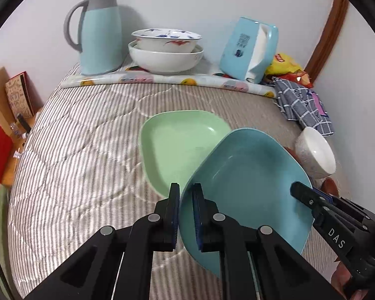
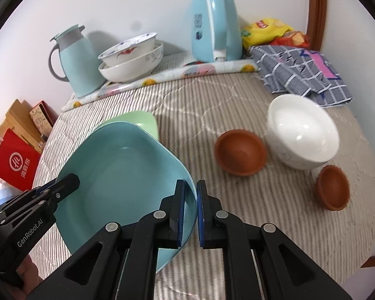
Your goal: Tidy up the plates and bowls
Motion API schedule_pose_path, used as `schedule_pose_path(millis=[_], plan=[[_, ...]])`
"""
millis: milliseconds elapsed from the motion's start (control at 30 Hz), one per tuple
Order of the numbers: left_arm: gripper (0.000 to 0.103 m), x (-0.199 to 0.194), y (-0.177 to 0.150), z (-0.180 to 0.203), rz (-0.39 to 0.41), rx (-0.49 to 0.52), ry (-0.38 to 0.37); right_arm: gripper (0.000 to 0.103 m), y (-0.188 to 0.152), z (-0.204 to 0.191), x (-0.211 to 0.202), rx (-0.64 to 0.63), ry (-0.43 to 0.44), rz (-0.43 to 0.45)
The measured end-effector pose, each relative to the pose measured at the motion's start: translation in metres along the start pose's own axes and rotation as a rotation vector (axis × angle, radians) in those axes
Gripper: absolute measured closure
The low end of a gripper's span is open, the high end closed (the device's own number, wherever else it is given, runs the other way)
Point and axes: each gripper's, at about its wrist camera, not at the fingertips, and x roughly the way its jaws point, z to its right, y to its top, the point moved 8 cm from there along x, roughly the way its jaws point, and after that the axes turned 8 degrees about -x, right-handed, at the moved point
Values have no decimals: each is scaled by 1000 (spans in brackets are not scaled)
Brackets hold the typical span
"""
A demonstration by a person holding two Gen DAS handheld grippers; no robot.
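I am viewing a striped quilted table cover (image 2: pixel 212 105) on which everything is sitting. I am holding the blue rounded-square plastic plate (image 1: pixel 247 175) tilted above the cover with both tongs: the left gripper (image 1: pixel 186 215) is pinching the plate's left rim between narrow jaws, and the right gripper (image 2: pixel 191 212) is clamping the opposite rim in the same way. Directly behind the blue plate, partly overlapped by it, a green rounded-square plastic plate (image 1: pixel 177 142) is lying flat. Far behind the blue plate, against the wall, two white patterned ceramic bowls (image 1: pixel 166 50) are nesting beside a pale blue insulated jug (image 1: pixel 100 35). To the right of the blue plate, a plain white ceramic bowl (image 2: pixel 302 132) is standing, a larger brown bowl (image 2: pixel 240 152) just beside it and a smaller brown bowl (image 2: pixel 332 187) nearer me.
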Motion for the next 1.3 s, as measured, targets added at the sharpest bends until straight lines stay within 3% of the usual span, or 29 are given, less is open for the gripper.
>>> schedule_pose_path(millis=[467, 900, 1300], plan=[[91, 14, 25, -39, 3, -22, 52, 94, 14, -41, 30, -35, 35, -31], [90, 39, 66, -35, 4, 16, 52, 94, 45, -39, 53, 8, 31, -46], [87, 65, 81, -34, -13, 15, 37, 94, 52, -33, 76, 51, 19, -73]])
